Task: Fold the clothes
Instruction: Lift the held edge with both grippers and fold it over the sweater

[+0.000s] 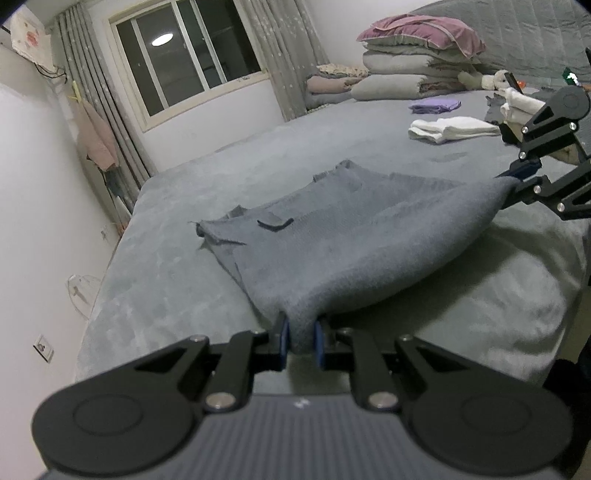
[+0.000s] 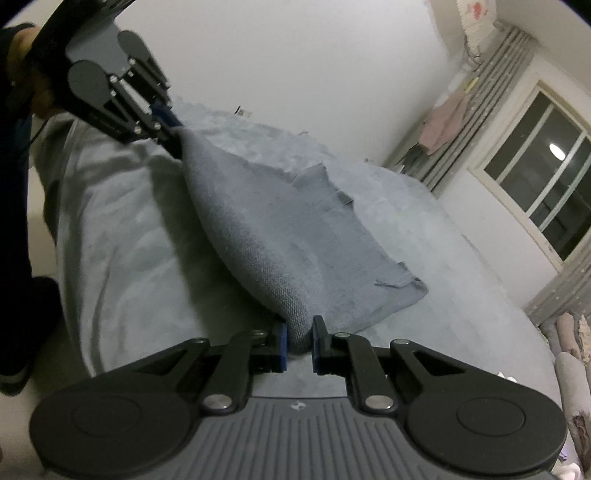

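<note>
L gripper (image 1: 300,345) is nearly closed, blue pads (image 1: 283,341) pinching a bunched corner of the grey garment (image 1: 343,236). R gripper (image 2: 300,347) does the same w/ the other near corner, pads (image 2: 283,345) pressed into the knit fabric. In the L view the R gripper (image 1: 513,176) shows at far right, fabric pulled to a point at its tips; in the R view the L gripper (image 2: 173,125) shows upper left, a hand (image 2: 40,92) behind it.

Garment hangs lifted along the near edge betw. both grippers, sagging in the middle. Its far end lies flat on the bed (image 1: 177,236), w/ a ragged hem and a small dark tab on top. Bed cover is grey plush.

Further back in the L view: folded white clothes (image 1: 452,129), a purple folded piece (image 1: 436,106), then stacked quilts (image 1: 399,70) topped by a pink pillow (image 1: 421,31). Window (image 1: 188,59) w/ grey curtains (image 1: 291,51) beyond the bed; pinkish clothes (image 1: 98,138) hang by the L wall.
</note>
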### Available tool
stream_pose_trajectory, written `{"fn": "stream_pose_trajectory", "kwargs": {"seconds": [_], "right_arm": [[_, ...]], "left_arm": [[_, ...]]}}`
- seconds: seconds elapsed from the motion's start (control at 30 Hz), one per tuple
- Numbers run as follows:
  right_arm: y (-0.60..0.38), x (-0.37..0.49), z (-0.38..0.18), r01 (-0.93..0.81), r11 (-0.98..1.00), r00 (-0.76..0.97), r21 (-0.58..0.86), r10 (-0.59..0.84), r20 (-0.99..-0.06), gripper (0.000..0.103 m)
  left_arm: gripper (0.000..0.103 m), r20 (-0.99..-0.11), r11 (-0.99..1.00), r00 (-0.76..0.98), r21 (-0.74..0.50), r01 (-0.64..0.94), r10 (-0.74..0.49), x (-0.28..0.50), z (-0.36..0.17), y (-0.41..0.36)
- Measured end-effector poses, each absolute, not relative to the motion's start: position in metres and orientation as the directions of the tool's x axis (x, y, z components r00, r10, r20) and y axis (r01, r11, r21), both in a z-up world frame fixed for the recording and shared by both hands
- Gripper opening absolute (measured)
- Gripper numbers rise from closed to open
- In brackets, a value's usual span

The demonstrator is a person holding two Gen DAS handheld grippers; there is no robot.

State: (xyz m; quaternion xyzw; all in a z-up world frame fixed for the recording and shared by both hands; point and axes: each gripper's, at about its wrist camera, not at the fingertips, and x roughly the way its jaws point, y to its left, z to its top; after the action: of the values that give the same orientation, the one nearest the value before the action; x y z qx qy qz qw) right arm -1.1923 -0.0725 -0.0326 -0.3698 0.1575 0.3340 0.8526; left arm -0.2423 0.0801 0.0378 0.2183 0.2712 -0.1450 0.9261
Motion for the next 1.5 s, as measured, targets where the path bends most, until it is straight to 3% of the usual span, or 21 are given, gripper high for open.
{"fn": "stream_pose_trajectory", "kwargs": {"seconds": [0.13, 0.53, 0.97, 1.23, 1.5], "right_arm": [[-0.071, -1.191, -0.035, -0.694, 0.492, 0.720, -0.525, 0.448, -0.531, 0.012], [-0.066, -1.168, -0.003, -0.623, 0.627, 0.780, -0.468, 0.448, -0.438, 0.012], [-0.047, -1.102, 0.050, -0.501, 0.782, 0.853, -0.371, 0.375, -0.363, 0.012], [-0.025, -1.023, 0.053, -0.472, 0.825, 0.844, -0.309, 0.322, -0.430, 0.012], [-0.007, -0.945, 0.031, -0.462, 0.852, 0.798, -0.246, 0.278, -0.535, 0.012]], "left_arm": [[0.012, -0.560, 0.863, 0.815, 0.328, 0.383, -0.149, -0.243, 0.039, 0.081], [0.012, -0.471, 0.885, 0.875, 0.352, 0.303, -0.112, -0.223, 0.066, 0.079], [0.012, -0.382, 0.916, 0.924, 0.360, 0.176, -0.028, -0.131, 0.124, 0.064], [0.012, -0.437, 0.936, 0.899, 0.321, 0.140, 0.015, -0.037, 0.128, 0.063], [0.012, -0.579, 0.977, 0.815, 0.188, 0.100, 0.028, 0.045, 0.086, 0.087]]}}
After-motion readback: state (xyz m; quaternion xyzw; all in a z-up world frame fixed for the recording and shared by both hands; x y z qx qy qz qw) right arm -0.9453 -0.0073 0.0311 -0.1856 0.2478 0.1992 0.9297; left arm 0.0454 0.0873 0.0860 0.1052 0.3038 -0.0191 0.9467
